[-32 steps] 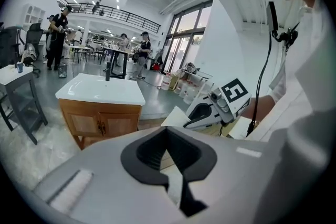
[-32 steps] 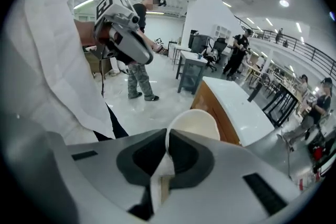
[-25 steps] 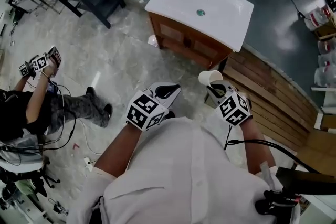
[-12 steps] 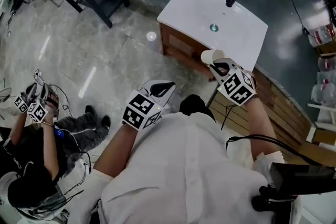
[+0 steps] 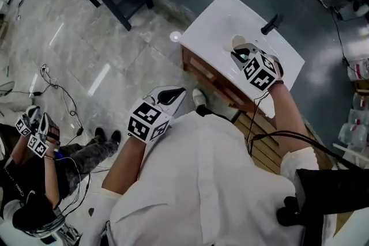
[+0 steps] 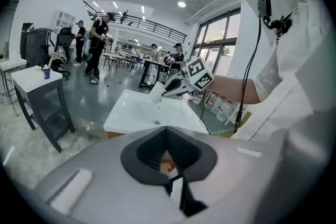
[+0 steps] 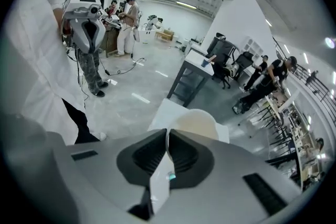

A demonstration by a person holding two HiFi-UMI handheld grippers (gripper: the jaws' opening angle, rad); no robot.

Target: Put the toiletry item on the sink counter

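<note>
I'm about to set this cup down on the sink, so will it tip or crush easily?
The cup probably weighs little: the right gripper carries it by one wall alone. That thin wall may flex under a squeeze. Set down, it could slide or tip on the glossy sink.

The sink desk (image 5: 210, 26) at 1 o'clock has a glossy white top, ceramic-looking, over a brown wooden cabinet (image 5: 209, 73). The cup (image 5: 237, 43) in the right gripper (image 5: 242, 55) looks matt cream (paper or plastic, hard to tell). That gripper's shell is smooth grey plastic with ribbed black pads (image 7: 149, 152). The floor (image 5: 109, 55) is polished pale stone.
</note>
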